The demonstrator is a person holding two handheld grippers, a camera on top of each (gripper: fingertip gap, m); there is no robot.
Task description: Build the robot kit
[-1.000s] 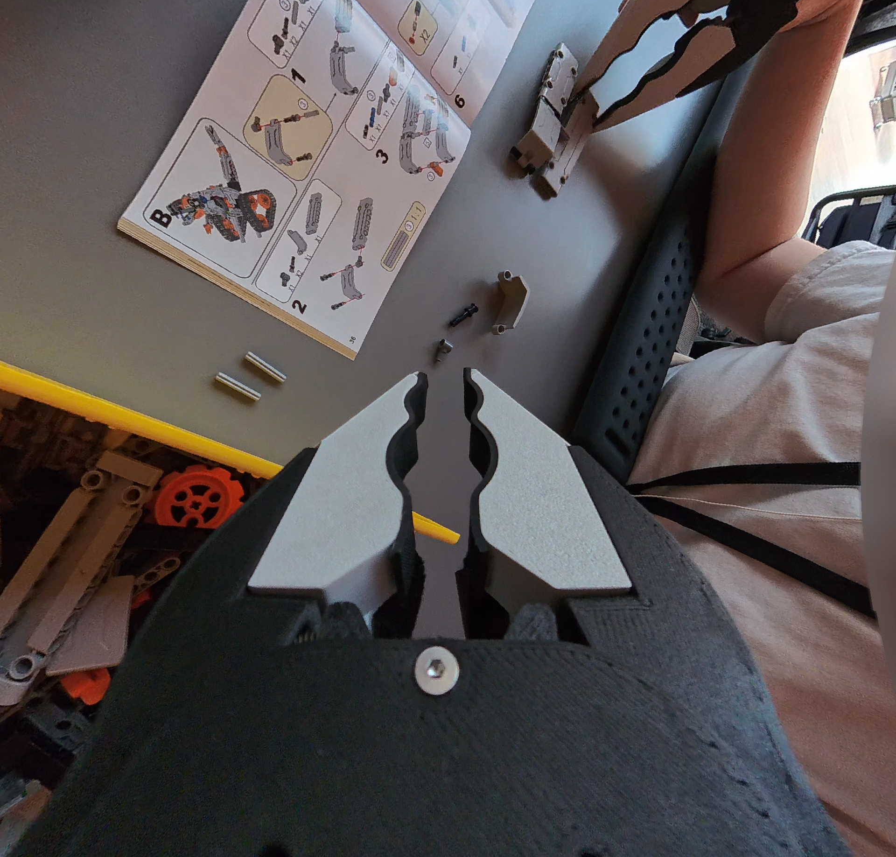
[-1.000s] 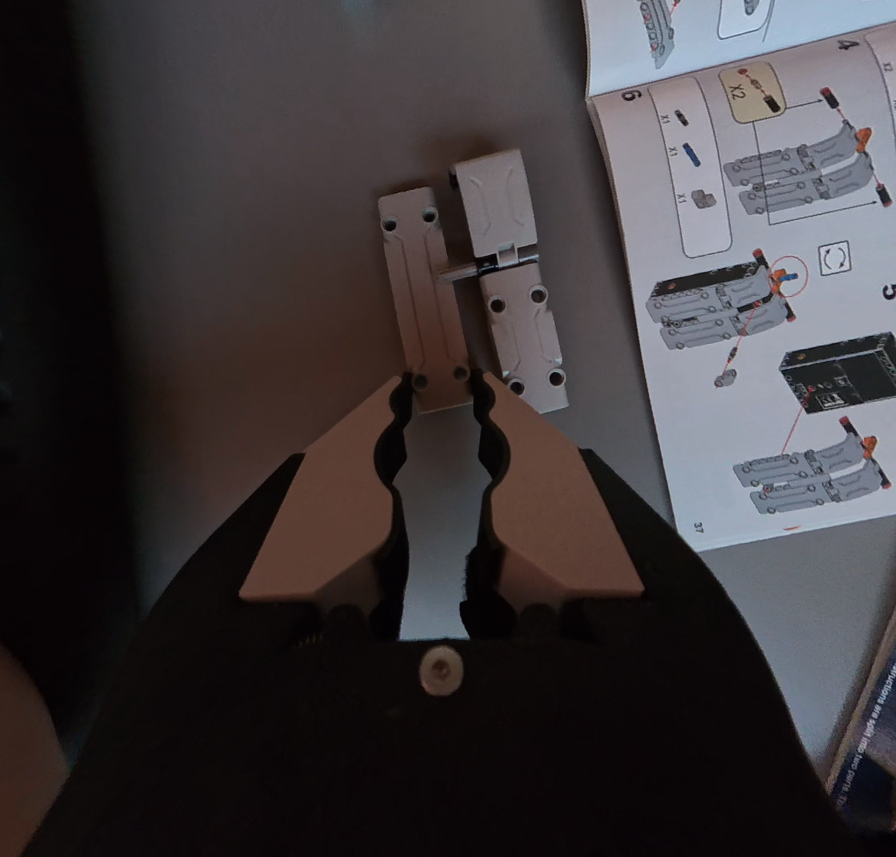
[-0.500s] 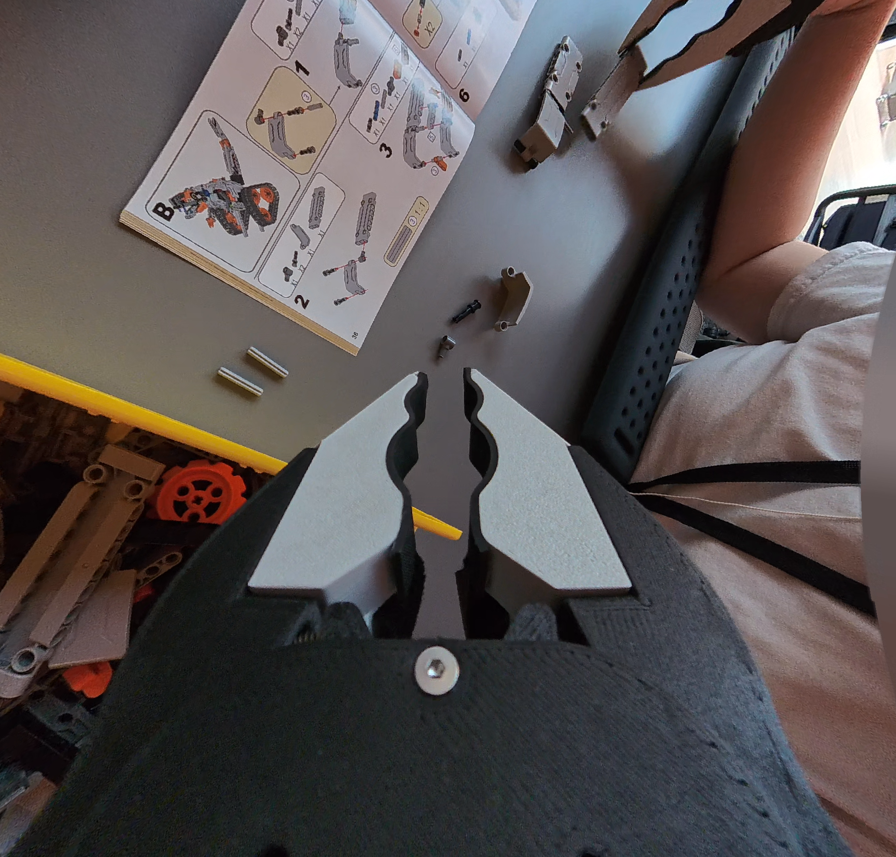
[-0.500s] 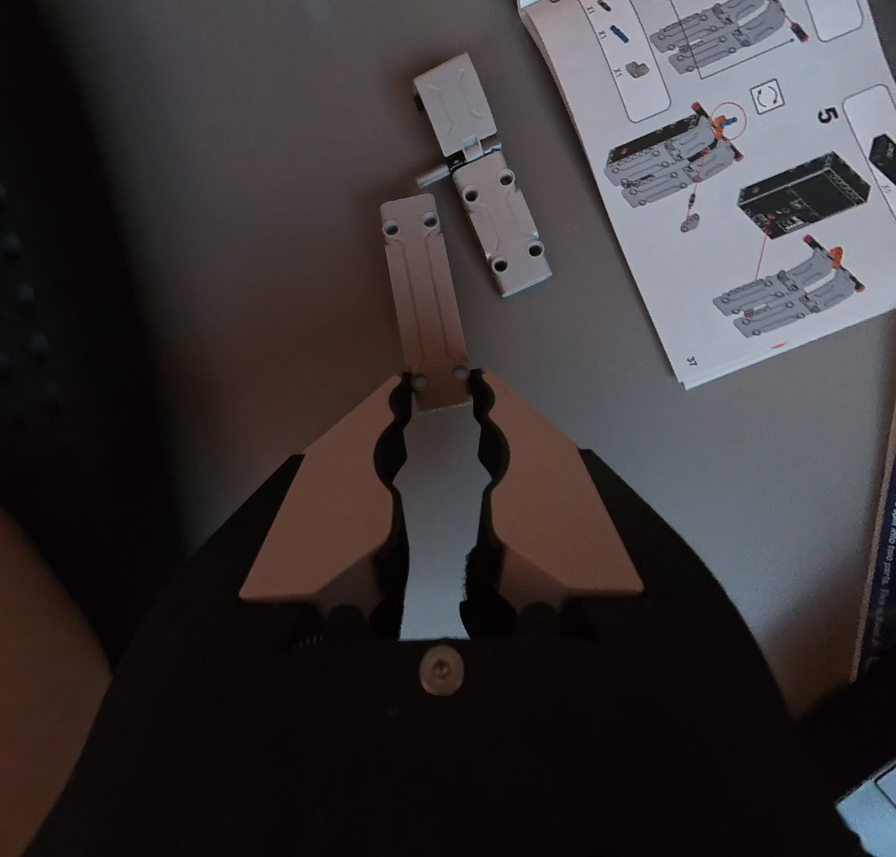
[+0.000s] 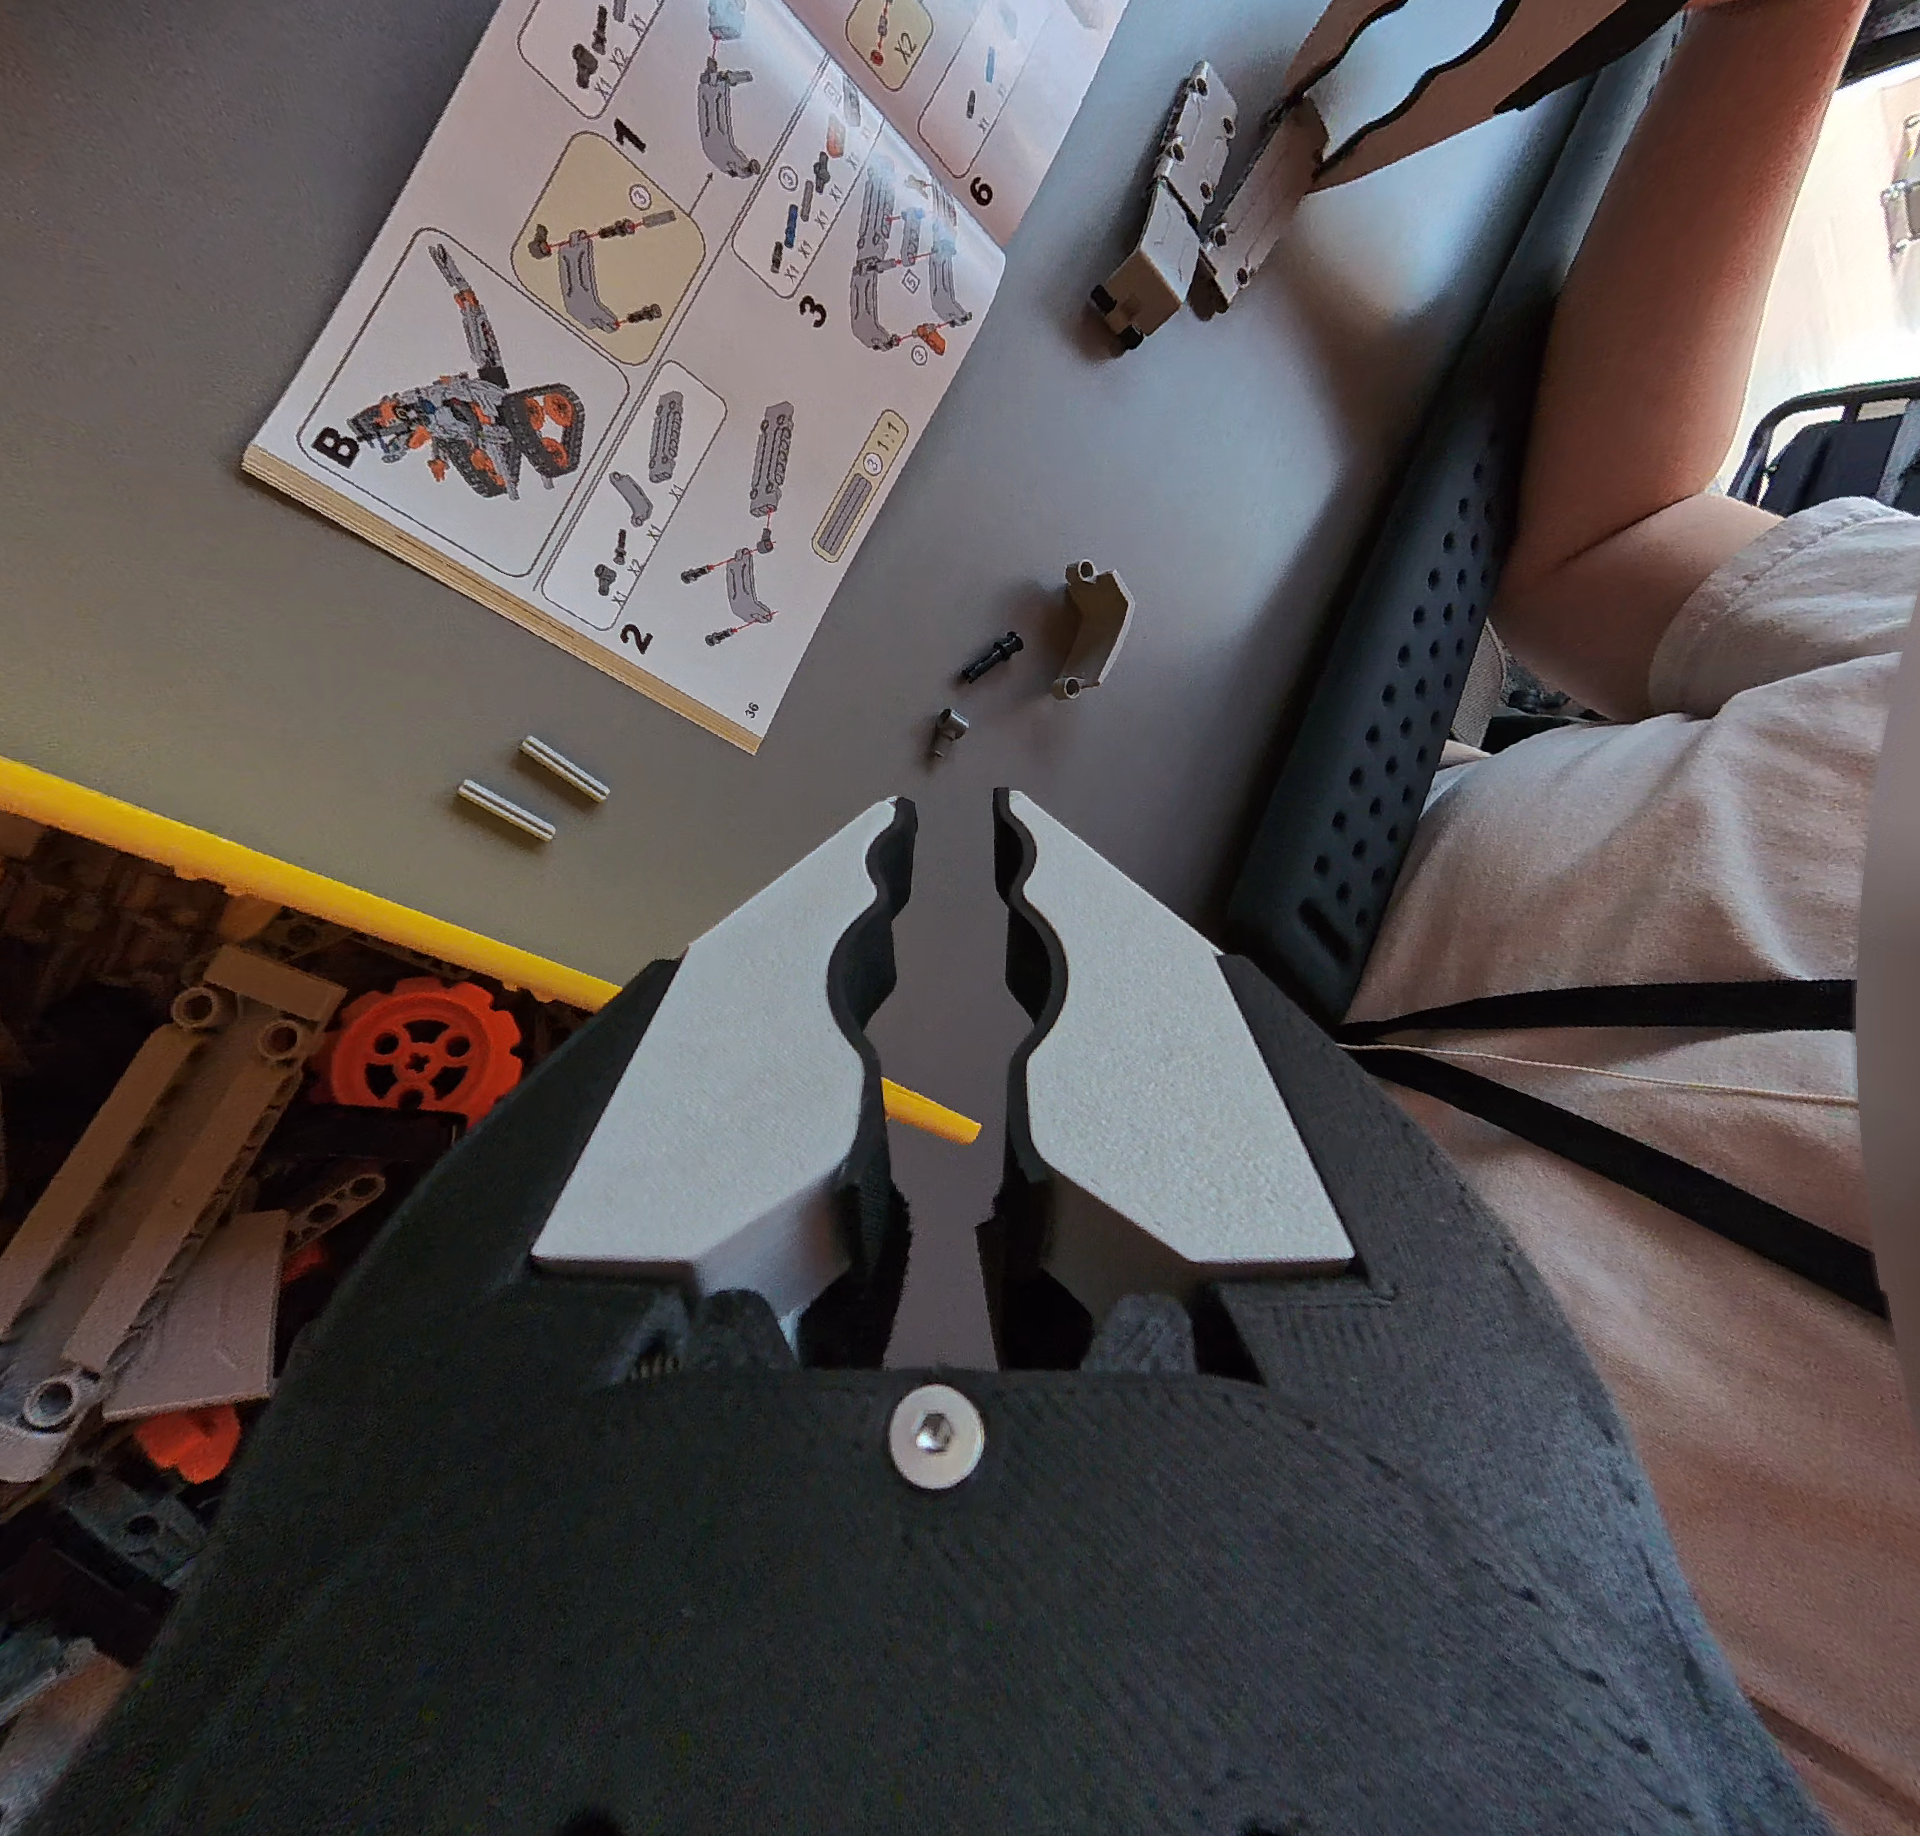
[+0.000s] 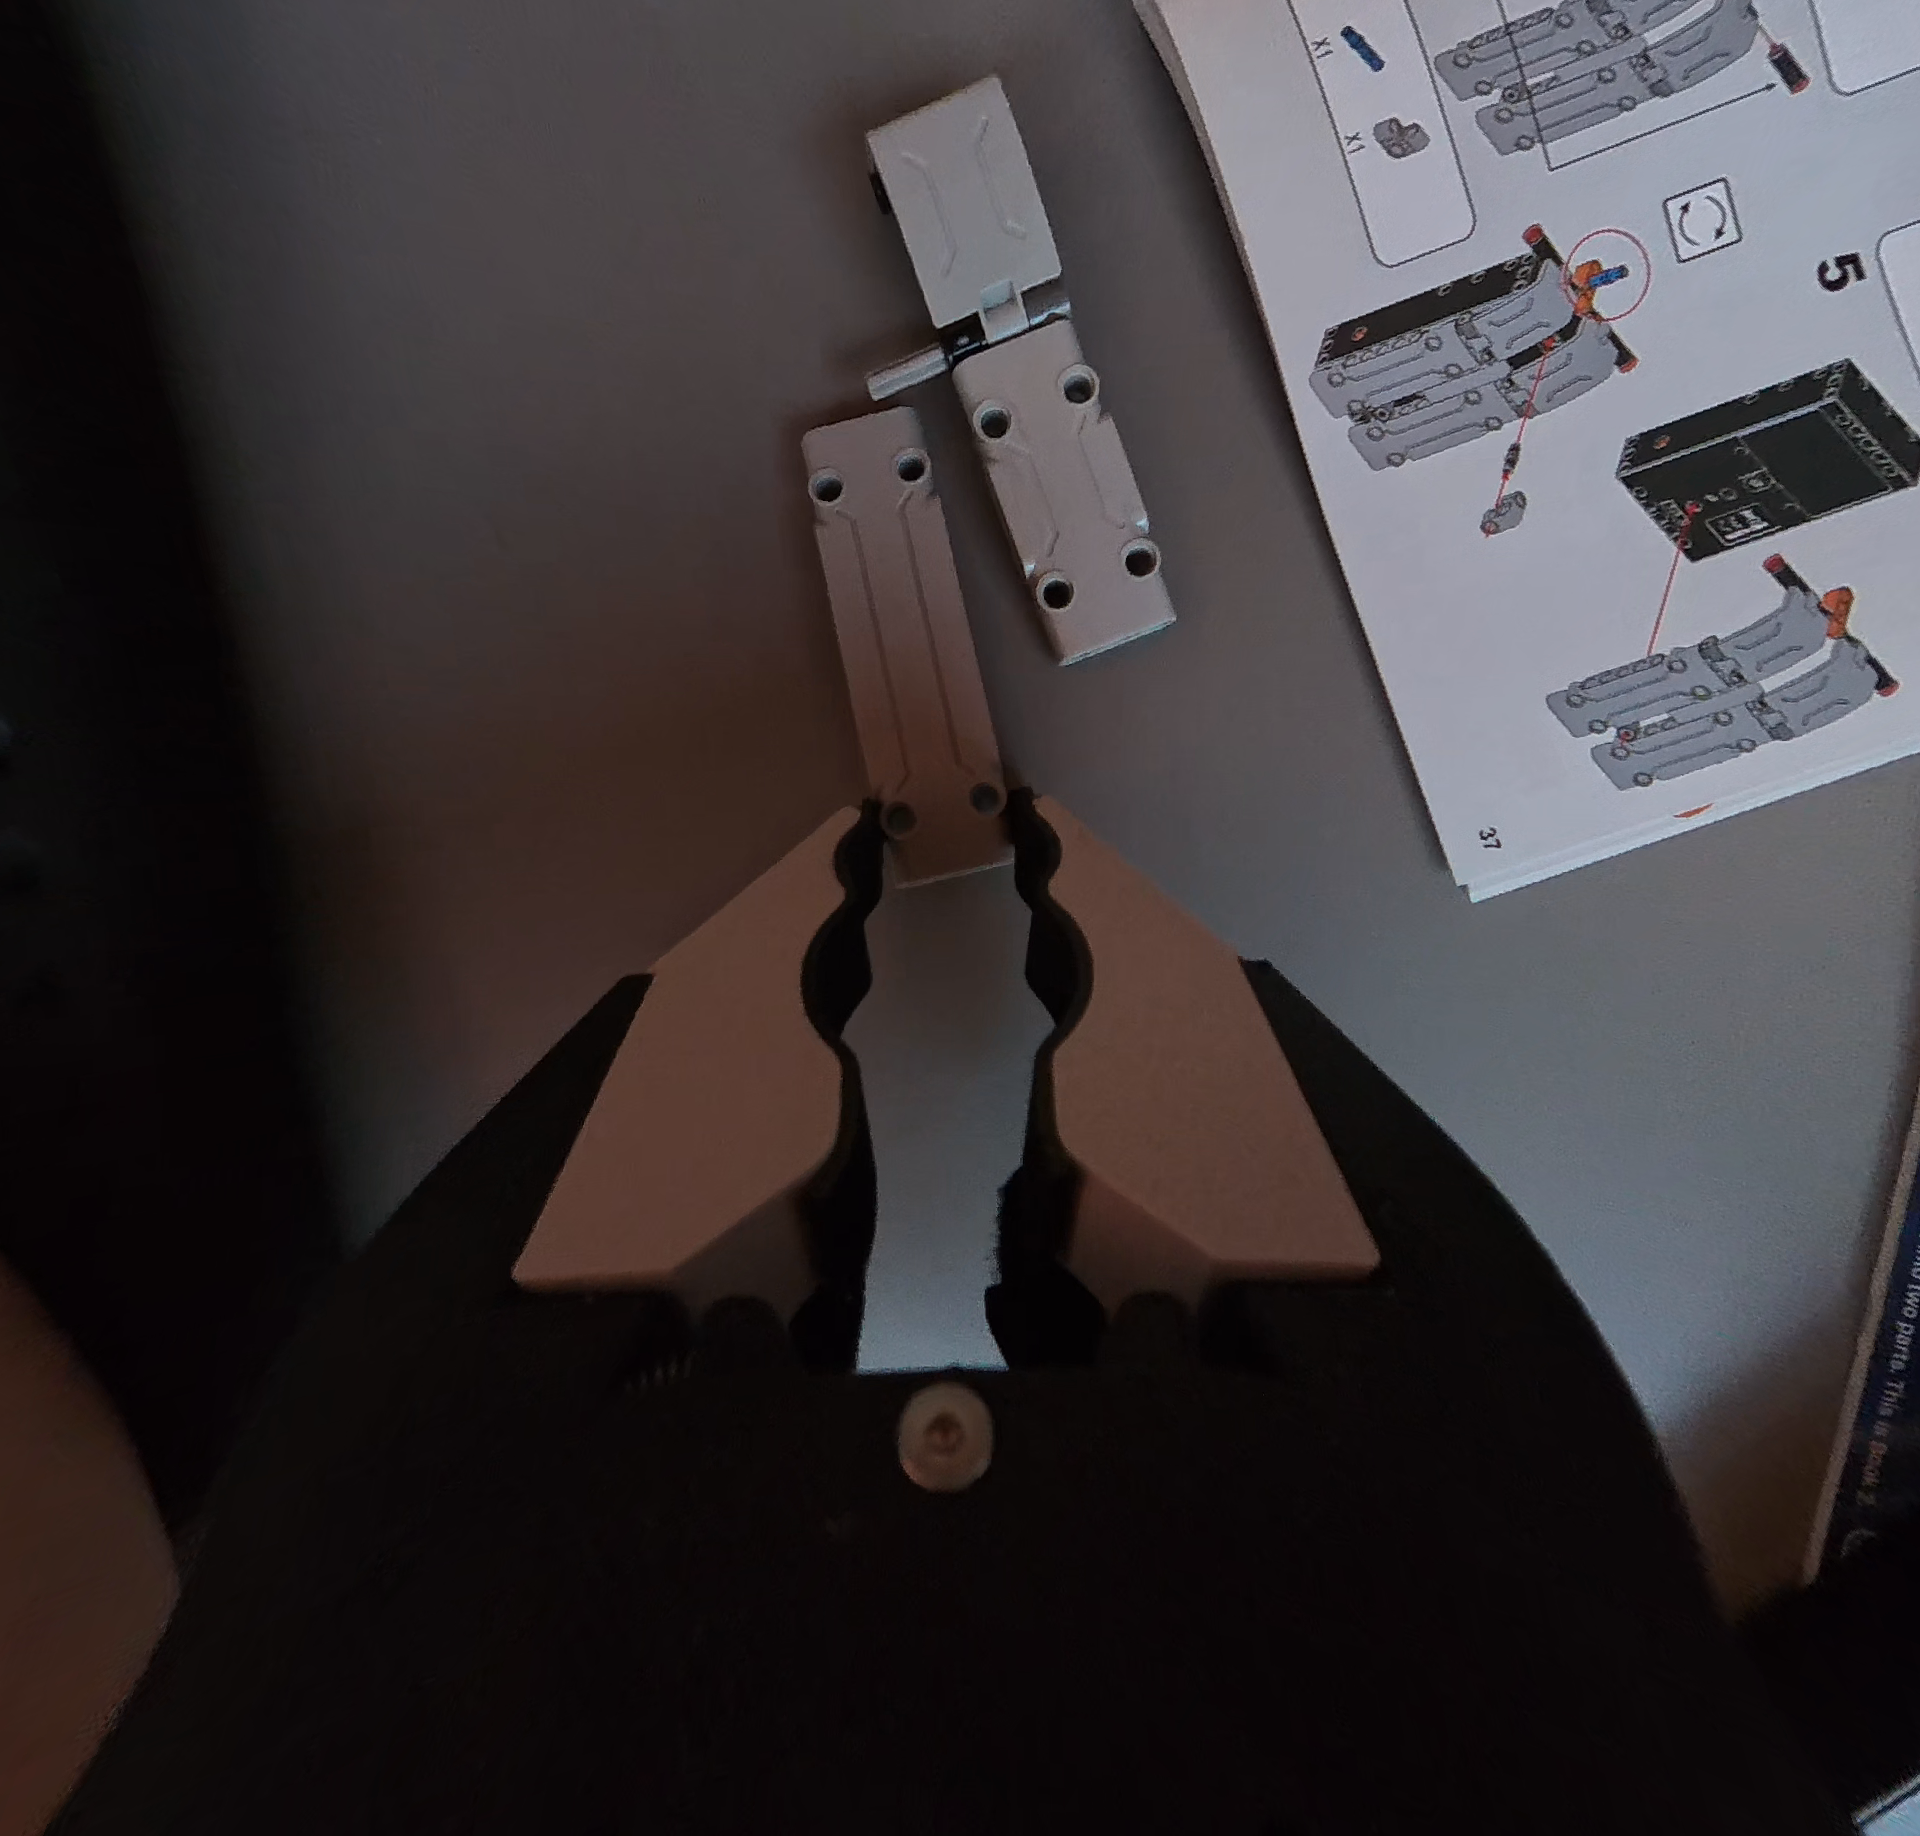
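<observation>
My right gripper (image 6: 940,810) is shut on one end of a long grey panel (image 6: 904,623) with holes at both ends. The panel's far end sits just below the grey axle stub of a hinged two-panel grey assembly (image 6: 1060,519) lying on the grey table. The left wrist view shows this at the far right: the right gripper (image 5: 1309,124), the panel (image 5: 1257,212) and the assembly (image 5: 1174,197) side by side. My left gripper (image 5: 951,799) hangs over the table with its jaws a little apart and nothing between them. Nearest to it is a small grey connector (image 5: 948,728).
A black pin (image 5: 992,656), a curved grey piece (image 5: 1096,628) and two grey axles (image 5: 530,789) lie loose. An open instruction booklet (image 5: 623,332) lies behind them and also shows in the right wrist view (image 6: 1558,436). A yellow-rimmed bin (image 5: 260,882) of parts is at the left. The table's perforated edge (image 5: 1392,695) and a person's arm are at the right. My right fingertips sit around 35 cm from my left ones. My left gripper's tips are some 12 cm from the small grey connector (image 5: 948,728).
My right gripper lifted the long panel away from the hinged assembly, then brought it back close beside it. My left gripper has not moved.
</observation>
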